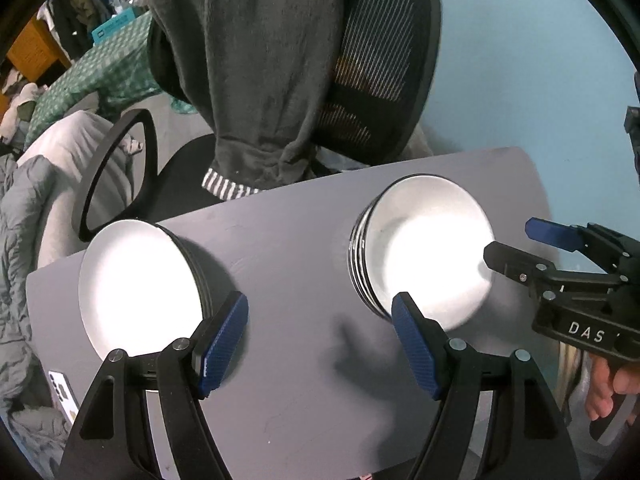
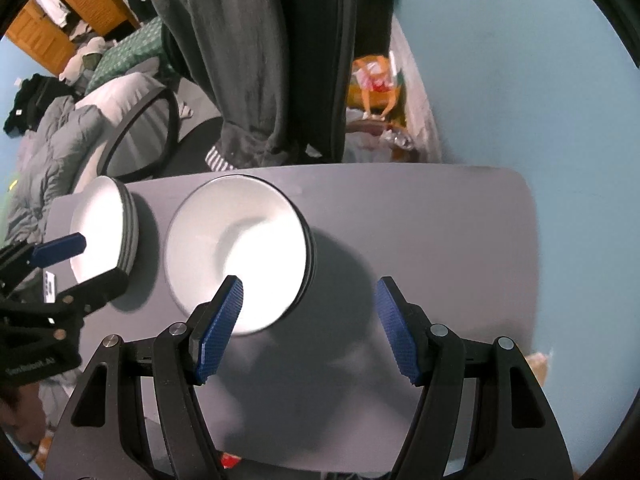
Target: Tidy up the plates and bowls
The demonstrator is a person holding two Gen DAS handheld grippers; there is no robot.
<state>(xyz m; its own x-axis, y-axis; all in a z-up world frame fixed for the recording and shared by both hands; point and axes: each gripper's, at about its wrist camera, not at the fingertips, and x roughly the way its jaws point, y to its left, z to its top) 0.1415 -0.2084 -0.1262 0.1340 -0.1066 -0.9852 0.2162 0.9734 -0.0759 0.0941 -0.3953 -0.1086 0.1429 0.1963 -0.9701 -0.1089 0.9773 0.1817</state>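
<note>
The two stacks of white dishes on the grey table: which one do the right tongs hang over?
The deeper white bowl stack, nearer the table's middle; the flatter white plate stack sits at the table's edge under the left tongs.

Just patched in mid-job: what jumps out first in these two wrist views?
Two bright white stacks stand apart on the grey table: a plate stack at its left end and a bowl stack nearer the middle. The left gripper and right gripper hang open above them, empty. A dark garment drapes the chair behind.
</note>
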